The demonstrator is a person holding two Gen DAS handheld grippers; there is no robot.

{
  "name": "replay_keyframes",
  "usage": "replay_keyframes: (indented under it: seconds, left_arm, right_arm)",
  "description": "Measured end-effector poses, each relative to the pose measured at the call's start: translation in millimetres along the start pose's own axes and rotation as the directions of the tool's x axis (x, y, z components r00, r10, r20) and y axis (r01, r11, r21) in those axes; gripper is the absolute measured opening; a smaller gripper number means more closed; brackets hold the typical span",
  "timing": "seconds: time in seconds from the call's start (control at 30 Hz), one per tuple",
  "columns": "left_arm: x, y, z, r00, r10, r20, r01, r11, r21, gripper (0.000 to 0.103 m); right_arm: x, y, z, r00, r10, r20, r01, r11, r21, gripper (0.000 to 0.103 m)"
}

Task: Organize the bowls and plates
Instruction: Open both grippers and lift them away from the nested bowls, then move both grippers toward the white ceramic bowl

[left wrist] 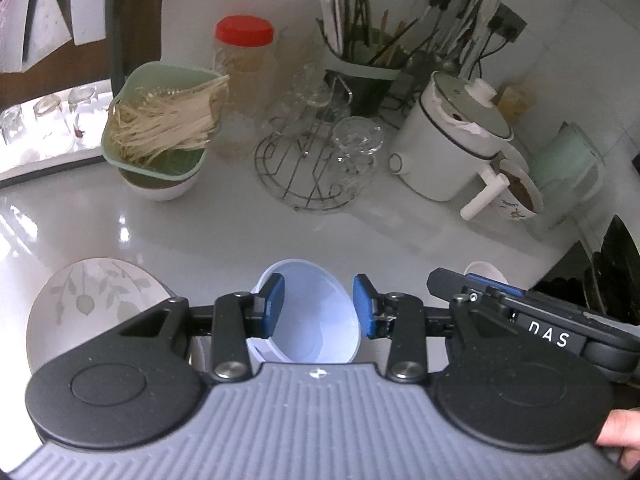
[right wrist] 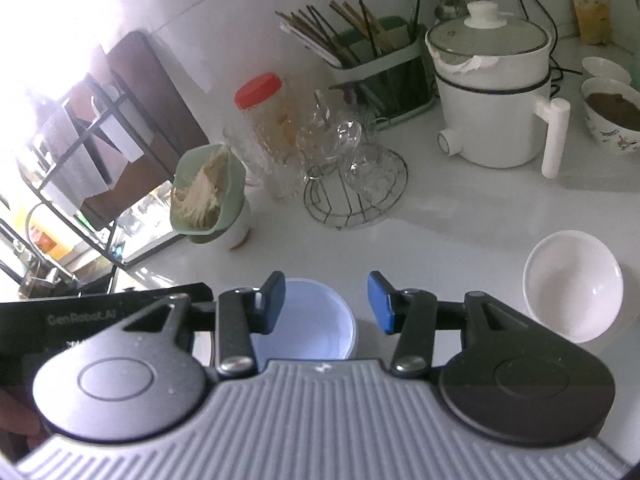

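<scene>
A pale blue bowl sits on the white counter, right under my left gripper, whose blue pads stand apart on either side of it, open. A white plate with a leaf pattern lies to its left. The same blue bowl shows below my right gripper, which is open, its pads apart and holding nothing. A plain white bowl rests on the counter to the right; only its rim shows behind the right gripper's body in the left wrist view.
At the back stand a green basket of noodles on a bowl, a red-lidded jar, a wire rack with glasses, a utensil holder, a white electric pot and a filled patterned bowl. A stove lies right.
</scene>
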State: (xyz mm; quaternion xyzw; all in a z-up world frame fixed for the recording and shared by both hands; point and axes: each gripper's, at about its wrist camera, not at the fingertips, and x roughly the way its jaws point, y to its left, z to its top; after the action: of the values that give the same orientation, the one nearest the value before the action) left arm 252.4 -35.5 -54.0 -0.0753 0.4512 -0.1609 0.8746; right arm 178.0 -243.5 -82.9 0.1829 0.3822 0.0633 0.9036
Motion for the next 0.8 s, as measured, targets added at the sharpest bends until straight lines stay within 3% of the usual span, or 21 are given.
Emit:
replay_keyframes:
  seconds: [0.8]
  left_arm:
    - [-30.1, -21.0, -29.3, 0.996, -0.020, 0.086, 0.013, 0.996, 0.085, 0.043]
  right_arm:
    - [-50.2, -12.6, -33.1, 0.989, -0.070, 0.133, 0.069, 0.998, 0.010, 0.049]
